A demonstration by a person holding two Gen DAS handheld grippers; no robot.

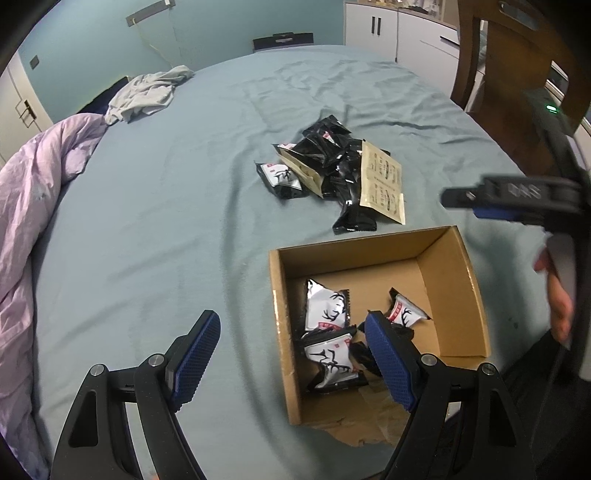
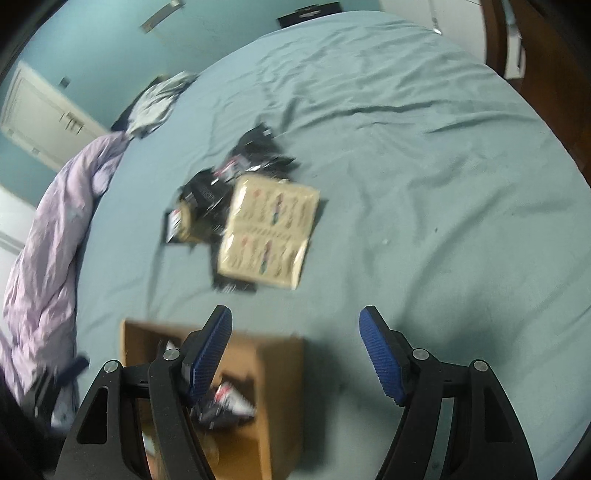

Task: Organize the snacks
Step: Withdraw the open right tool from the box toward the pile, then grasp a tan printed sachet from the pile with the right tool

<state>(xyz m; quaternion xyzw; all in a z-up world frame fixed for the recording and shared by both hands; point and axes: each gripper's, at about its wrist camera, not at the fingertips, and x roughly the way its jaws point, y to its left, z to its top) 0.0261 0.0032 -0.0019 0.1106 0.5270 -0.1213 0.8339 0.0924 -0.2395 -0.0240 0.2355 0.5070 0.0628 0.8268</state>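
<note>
An open cardboard box [image 1: 447,280] sits on the teal bed sheet [image 1: 166,221] and holds three black-and-white antler-print snack packets [image 1: 327,306]. Beyond it lies a pile of black snack packets [image 1: 332,166] with a beige packet [image 1: 382,184] on its right side. My left gripper [image 1: 291,315] hangs open over the box's left wall with nothing between its fingers. My right gripper [image 2: 295,310] is open and holds nothing. It hovers over the sheet between the box [image 2: 280,369] and the pile [image 2: 240,195]. In the left wrist view it shows at the right [image 1: 491,195].
A lilac duvet [image 1: 37,206] is bunched along the bed's left side, and a grey garment [image 1: 147,92] lies at the far left. A wooden chair [image 1: 509,55] and white cabinets [image 1: 388,29] stand beyond the bed on the right. A person's hand [image 1: 561,306] holds the right gripper.
</note>
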